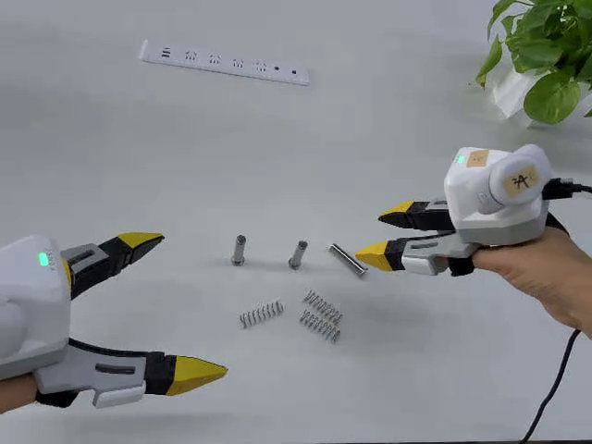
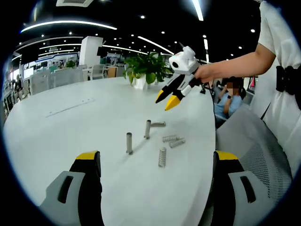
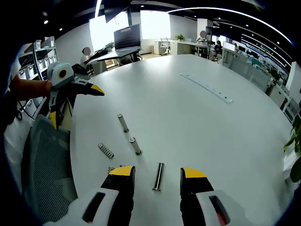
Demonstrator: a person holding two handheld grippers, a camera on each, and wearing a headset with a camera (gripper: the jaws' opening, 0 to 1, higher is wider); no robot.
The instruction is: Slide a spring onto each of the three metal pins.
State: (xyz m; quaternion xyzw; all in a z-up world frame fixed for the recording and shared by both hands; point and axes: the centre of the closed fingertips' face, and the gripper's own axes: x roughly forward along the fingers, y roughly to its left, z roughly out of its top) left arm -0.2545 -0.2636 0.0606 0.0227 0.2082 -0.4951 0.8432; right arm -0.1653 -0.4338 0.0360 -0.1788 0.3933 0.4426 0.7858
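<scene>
White table (image 1: 111, 185), pins (image 1: 239, 250), springs (image 1: 261, 314)

The white left gripper with black, yellow-tipped jaws (image 1: 180, 305) hovers with its jaws spread wide. The matching right gripper (image 1: 375, 236), gripped by a bare hand (image 1: 541, 268), points toward it with its jaws narrowly parted.

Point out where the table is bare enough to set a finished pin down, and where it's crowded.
Bare tabletop runs wide between the power strip and the two standing pins. Another free patch lies between the springs and the near edge. Crowded: standing pins, lying pin and springs cluster between the left gripper and right gripper.
</scene>
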